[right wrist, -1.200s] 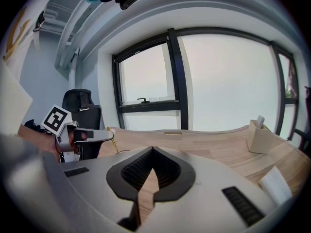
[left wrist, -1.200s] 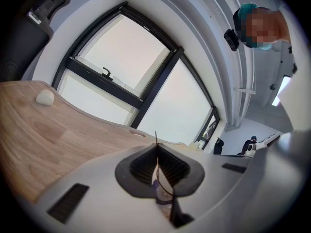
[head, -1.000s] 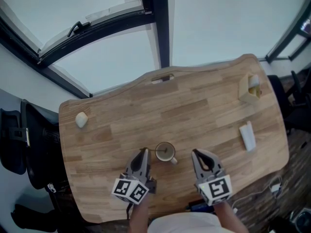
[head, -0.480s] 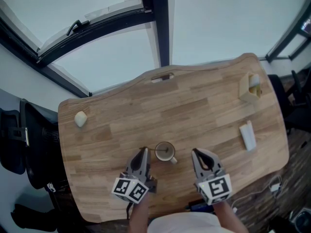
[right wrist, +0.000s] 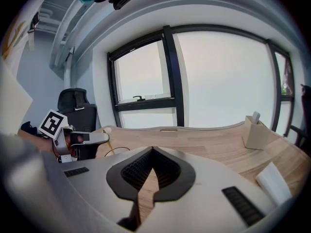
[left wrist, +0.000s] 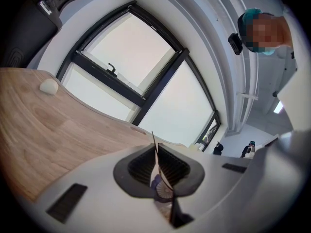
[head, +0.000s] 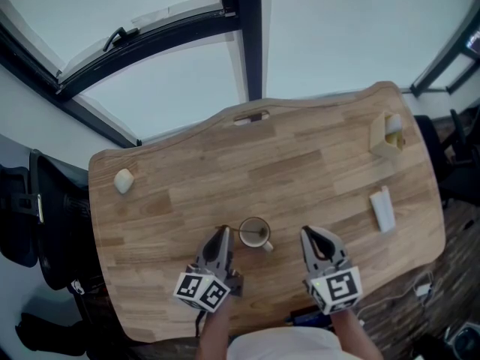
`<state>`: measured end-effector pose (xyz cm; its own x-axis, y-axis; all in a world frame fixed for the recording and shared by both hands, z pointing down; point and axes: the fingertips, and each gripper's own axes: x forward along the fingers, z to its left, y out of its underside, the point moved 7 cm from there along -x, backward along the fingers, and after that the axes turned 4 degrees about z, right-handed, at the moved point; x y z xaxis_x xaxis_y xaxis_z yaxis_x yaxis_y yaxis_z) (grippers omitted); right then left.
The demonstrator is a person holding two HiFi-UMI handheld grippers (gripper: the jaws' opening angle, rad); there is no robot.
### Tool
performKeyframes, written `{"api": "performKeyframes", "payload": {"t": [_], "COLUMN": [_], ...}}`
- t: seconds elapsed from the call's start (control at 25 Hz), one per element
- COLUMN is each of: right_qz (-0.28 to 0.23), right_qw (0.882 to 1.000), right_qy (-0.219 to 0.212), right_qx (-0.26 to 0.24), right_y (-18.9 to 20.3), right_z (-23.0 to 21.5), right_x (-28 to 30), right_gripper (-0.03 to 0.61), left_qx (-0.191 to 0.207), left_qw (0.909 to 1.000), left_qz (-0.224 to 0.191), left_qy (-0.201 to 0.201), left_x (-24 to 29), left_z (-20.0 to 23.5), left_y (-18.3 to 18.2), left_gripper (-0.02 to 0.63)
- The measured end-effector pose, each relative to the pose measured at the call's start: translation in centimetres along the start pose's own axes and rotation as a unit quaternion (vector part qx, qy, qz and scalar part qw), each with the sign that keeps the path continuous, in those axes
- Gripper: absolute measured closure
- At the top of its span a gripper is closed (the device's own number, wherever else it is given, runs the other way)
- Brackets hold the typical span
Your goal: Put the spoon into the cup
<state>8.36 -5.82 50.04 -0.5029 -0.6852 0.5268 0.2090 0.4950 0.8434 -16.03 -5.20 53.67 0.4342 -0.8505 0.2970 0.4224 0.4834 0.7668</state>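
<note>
Right gripper [head: 311,235] edged away from cup [head: 255,234] rim.

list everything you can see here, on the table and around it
table: one, light wood, middle of the head view
cup: one, looks clear, near edge of the table, between the grippers
spoon: one, thin, yellowish, held by the left gripper, other end at the cup
lump: one, cream, table's far left
box: one, pale wood, table's far right corner
block: one, white, table's right side
chair: one, black, off the table's left edge
window frames: several, dark, beyond the table
left gripper: one, grey, shut on the spoon
right gripper: one, grey, shut, empty, right of the cup
</note>
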Motion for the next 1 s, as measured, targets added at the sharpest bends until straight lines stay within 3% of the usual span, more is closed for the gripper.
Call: {"api": "performKeyframes", "payload": {"t": [0.48, 0.72, 1.0], "right_qz": [-0.001, -0.005, -0.010], "right_qw": [1.000, 1.000, 1.000], "right_qy": [0.014, 0.018, 0.024], "right_qx": [-0.004, -0.002, 0.001], "right_y": [0.2, 0.3, 0.0], "right_z": [-0.8, -0.8, -0.8], "right_x": [-0.5, -0.9, -1.5], "right_gripper": [0.581, 0.581, 0.581], "left_qx": [0.001, 0.038, 0.037], "left_qw": [1.0000, 0.9988, 0.9987], "left_qz": [-0.007, -0.007, -0.001], "left_qy": [-0.005, -0.030, -0.034], "left_x": [0.0, 0.1, 0.3], "left_z": [-0.1, -0.1, -0.2], "left_y": [0.1, 0.2, 0.2], "left_gripper": [0.612, 0.606, 0.606]}}
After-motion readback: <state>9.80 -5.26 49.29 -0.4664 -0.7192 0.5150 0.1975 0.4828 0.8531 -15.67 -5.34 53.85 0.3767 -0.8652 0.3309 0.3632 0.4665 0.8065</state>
